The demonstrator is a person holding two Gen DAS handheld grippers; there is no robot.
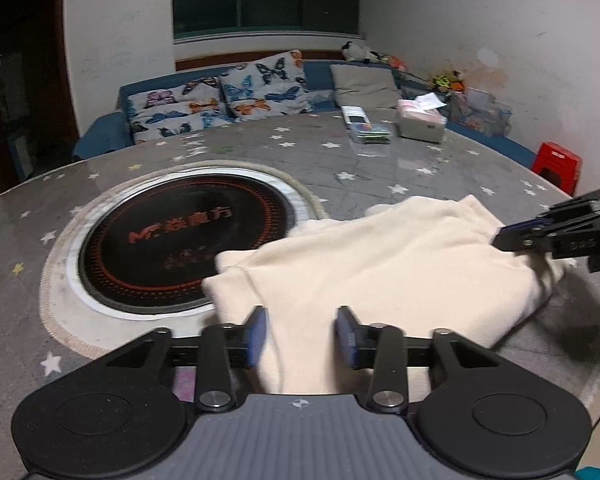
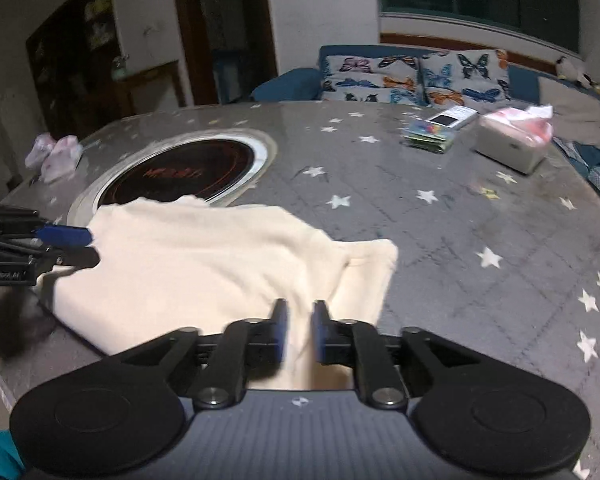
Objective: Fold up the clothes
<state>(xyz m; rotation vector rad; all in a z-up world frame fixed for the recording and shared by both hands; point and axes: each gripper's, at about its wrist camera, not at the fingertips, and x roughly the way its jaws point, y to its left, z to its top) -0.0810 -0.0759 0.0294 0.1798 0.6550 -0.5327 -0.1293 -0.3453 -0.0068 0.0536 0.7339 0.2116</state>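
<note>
The left gripper (image 1: 301,334) has its jaws parted, with cream cloth running up between the blue pads; the pads stand clear of the fabric on both sides, so it looks released rather than pinching. The right gripper (image 2: 300,330) has its jaws closer together, a narrow strip of the same cloth between them; whether the pads actually bite the fabric I cannot tell, as the view is blurred there.

The garment (image 1: 384,264) lies bunched on the near part of the table (image 1: 360,168), partly folded, one corner draped over the rim of the round black hotplate (image 1: 180,236) set into the tabletop. Each gripper sits at a near edge of the cloth, the right one also visible from the left view at the cloth's right side.

Judging from this, the risks are plain: with the left jaws slack, any lift would drag only one side and skew the fold. The thick soft fabric could slip from a shallow pinch. The corner on the hotplate may catch on its raised rim. A tissue box (image 2: 512,148) and cards (image 2: 430,134) sit far right, well apart.
</note>
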